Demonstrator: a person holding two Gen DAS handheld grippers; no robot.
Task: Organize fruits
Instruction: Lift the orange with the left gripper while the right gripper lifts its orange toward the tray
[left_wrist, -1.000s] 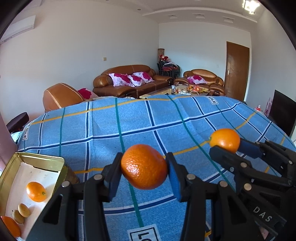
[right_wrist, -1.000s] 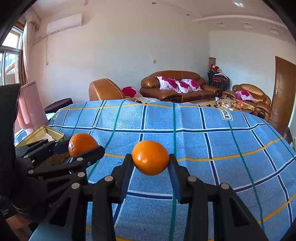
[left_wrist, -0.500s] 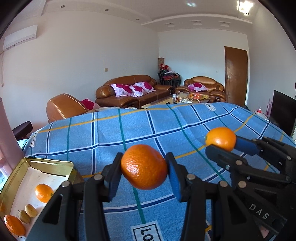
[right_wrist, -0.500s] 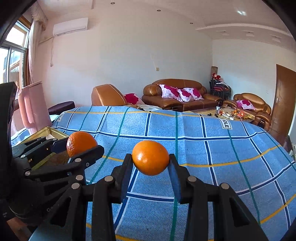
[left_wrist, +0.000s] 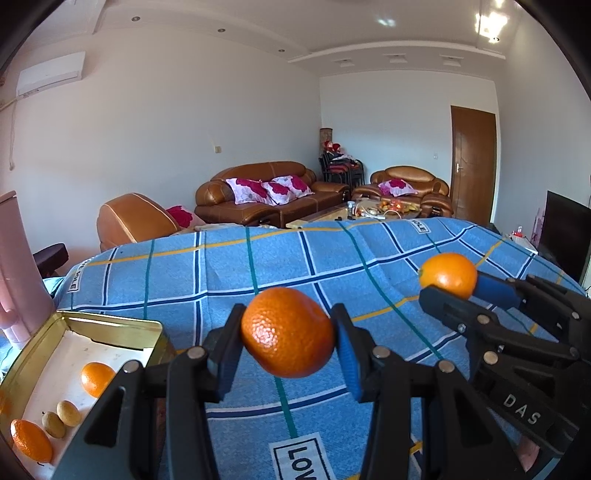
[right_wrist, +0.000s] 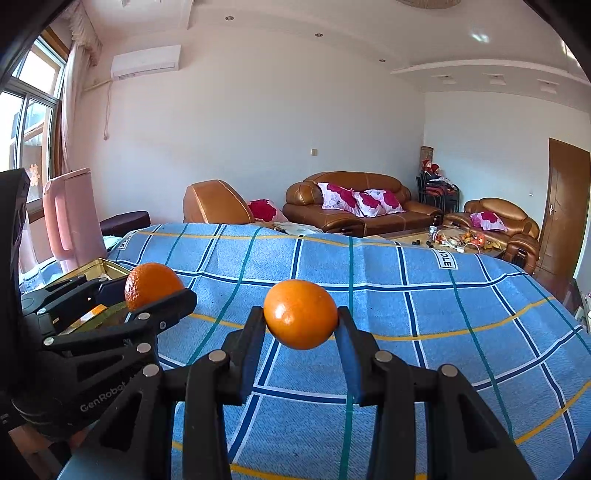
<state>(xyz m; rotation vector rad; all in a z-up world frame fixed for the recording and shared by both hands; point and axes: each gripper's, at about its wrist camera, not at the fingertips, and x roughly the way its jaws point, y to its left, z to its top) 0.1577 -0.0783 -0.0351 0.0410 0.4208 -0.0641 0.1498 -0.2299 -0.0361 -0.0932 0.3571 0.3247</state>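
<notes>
My left gripper (left_wrist: 288, 334) is shut on a bumpy orange (left_wrist: 287, 331) and holds it above the blue checked tablecloth (left_wrist: 221, 266). My right gripper (right_wrist: 301, 315) is shut on a smooth orange (right_wrist: 300, 314), also above the cloth. Each gripper shows in the other's view: the right one with its orange (left_wrist: 448, 275) at the right, the left one with its orange (right_wrist: 152, 284) at the left. A gold tin box (left_wrist: 110, 326) at the lower left holds two oranges (left_wrist: 96, 378) and two small yellow-brown fruits (left_wrist: 68, 412).
A pink jug (right_wrist: 72, 218) stands beyond the tin at the table's left edge. The tin's rim (right_wrist: 98, 265) shows behind the left gripper. Brown leather sofas (left_wrist: 269, 192) and a coffee table with clutter (left_wrist: 369, 212) stand beyond the table.
Both grippers have risen and tilted up slightly with their oranges held. The tin box has shifted right and more of its inside shows in the left wrist view.
</notes>
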